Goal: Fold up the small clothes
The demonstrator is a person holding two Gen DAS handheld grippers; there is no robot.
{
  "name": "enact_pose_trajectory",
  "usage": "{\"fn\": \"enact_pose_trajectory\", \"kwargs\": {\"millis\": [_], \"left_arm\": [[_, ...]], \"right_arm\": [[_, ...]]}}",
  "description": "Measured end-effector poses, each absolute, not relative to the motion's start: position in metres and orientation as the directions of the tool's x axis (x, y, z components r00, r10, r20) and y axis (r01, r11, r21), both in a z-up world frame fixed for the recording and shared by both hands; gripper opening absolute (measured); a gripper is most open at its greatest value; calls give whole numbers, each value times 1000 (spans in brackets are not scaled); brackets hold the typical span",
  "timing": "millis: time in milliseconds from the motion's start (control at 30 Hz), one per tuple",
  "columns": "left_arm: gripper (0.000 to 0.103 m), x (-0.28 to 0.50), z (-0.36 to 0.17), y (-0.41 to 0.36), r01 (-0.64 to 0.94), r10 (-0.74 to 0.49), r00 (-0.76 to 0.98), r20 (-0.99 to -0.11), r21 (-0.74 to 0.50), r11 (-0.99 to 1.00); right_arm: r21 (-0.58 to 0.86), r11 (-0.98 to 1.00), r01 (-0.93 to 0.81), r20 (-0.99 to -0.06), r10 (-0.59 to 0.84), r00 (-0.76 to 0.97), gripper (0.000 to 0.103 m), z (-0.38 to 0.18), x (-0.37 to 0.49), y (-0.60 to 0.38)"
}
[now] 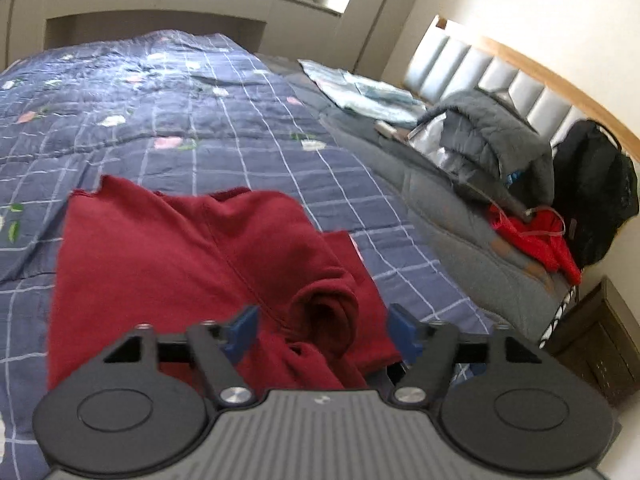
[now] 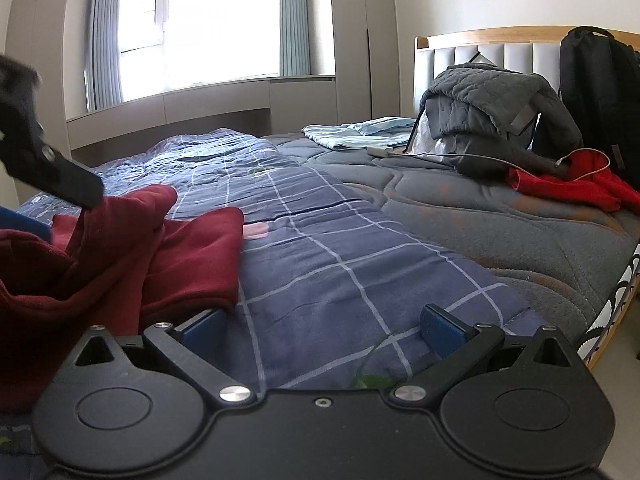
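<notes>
A dark red garment (image 1: 192, 264) lies rumpled on the blue checked quilt (image 1: 224, 120), with a bunched roll of cloth near its right side. My left gripper (image 1: 324, 330) hovers over that bunch with its blue pads wide apart; cloth lies between them, but neither pad presses on it. In the right wrist view the same garment (image 2: 120, 256) fills the lower left. My right gripper (image 2: 322, 328) stands open over bare quilt (image 2: 340, 248), its left pad just beside the garment's hem. A black part of the left gripper (image 2: 56, 178) shows above the garment at the left edge.
At the padded headboard (image 2: 480, 50) are a grey quilted jacket (image 2: 496, 100), a black backpack (image 2: 600, 92), a bright red garment (image 2: 580, 188) and a white charger with its cable (image 2: 380, 150). A light blue cloth (image 2: 352, 132) lies beyond. A dark nightstand (image 1: 596, 340) stands beside the bed.
</notes>
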State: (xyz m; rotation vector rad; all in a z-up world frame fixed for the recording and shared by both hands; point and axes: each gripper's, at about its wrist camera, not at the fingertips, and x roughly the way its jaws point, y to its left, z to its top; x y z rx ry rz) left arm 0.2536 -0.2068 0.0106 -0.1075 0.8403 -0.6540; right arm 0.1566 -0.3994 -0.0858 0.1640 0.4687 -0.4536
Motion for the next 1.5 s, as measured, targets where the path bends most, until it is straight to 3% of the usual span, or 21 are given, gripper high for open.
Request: {"fn": "enact_pose_trajectory", "kwargs": {"millis": [167,533,733,967,1200,1367,1500], "left_arm": [[103,249,23,-184,436,-545,571,-614,-336,835],[103,244,-3,-101,81,-239,735,-635,-268,960],[102,238,-33,-68,16,-229,703,-674,-307,952],[102,238,-47,-65,49,-264,682,-682,-317,947],[103,237,-48,-73,57,-245,679,-692,-283,957],[103,239,-46,-75,65,-238,673,-700,-264,962],[103,239,-45,-77,77,-230,675,-701,-243,967]], "right_arm": [[39,887,460,-477,-388,789,103,-87,160,-401],[37,880,474,-439,-412,799,103,-86,156,-395],[83,896,435,-386,-374,843,103,-74,148,-392],[139,969,206,-358,-145,922,103,-40,159,-392],[180,983,-30,-450,110,886,102,-18,211,-398],[237,971,-43,-510,162,845,102,-10,252,-401],[363,931,28,-565,197,801,102,-20,279,-416]]}}
